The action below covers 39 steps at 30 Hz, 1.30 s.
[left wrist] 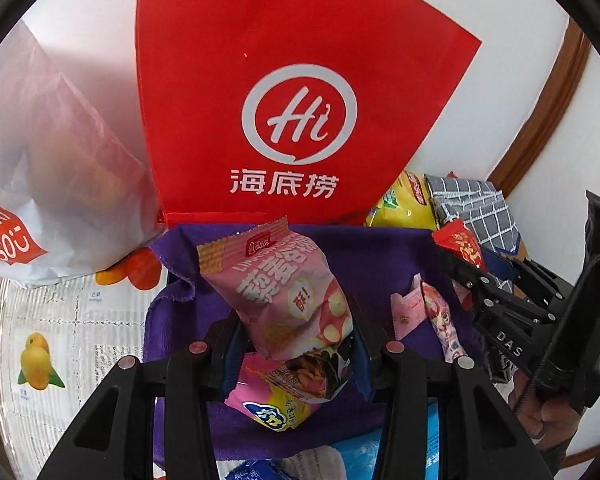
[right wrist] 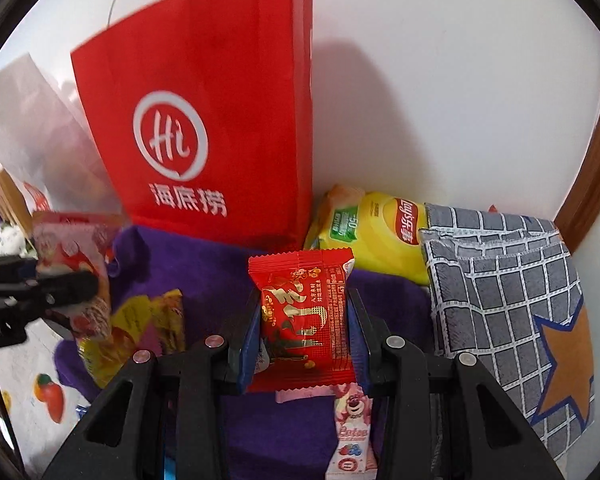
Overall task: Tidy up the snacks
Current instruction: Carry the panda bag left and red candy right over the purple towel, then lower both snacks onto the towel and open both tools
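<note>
The left claw [left wrist: 296,354] is clamping a pink wafer packet [left wrist: 276,296], the right claw [right wrist: 304,344] a red snack packet [right wrist: 304,316]; both are probably heading for the red paper bag [right wrist: 220,120], needing a lift above its rim.

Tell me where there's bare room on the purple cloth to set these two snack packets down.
Freest is the purple cloth between the red bag and the red packet in the right gripper. It's crowded below the left gripper holding the pink packet, where a pink-and-yellow packet lies, and by the bear-print packet and yellow chip bag.
</note>
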Available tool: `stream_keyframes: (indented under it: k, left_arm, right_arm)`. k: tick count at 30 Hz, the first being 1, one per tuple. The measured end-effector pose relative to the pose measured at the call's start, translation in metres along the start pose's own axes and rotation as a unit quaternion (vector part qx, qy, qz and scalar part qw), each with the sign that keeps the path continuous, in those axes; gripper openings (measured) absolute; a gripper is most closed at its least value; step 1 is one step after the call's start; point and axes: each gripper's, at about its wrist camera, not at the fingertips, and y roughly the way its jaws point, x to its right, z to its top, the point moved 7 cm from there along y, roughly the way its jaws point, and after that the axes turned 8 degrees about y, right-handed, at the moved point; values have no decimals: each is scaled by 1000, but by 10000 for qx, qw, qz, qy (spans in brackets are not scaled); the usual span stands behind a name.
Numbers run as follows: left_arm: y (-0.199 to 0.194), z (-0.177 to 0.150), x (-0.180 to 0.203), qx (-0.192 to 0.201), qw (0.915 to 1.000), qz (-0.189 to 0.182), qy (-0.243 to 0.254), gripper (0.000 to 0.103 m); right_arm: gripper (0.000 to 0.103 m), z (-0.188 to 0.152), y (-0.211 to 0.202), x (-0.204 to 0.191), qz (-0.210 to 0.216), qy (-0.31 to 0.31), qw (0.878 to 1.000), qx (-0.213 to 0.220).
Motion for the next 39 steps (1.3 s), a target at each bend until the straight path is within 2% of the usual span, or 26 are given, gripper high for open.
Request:
stream_keyframes:
  k: [17, 24, 33, 39]
  left_arm:
    - [-2, 1, -8, 6, 9998, 179, -71, 42]
    - [-3, 1, -11, 33, 9999, 53, -142, 42]
    - [0, -1, -9, -43, 9999, 68, -140, 42]
    - [-2, 0, -11, -8, 9998, -100, -196, 42]
  right_arm:
    - [39, -20, 30, -11, 71, -221, 9980, -595]
    - [39, -29, 42, -17, 38, -297, 9963, -805]
    - [39, -36, 55, -10, -58, -189, 9942, -1062]
    - [39, -38, 56, -11, -86, -229, 9933, -1127]
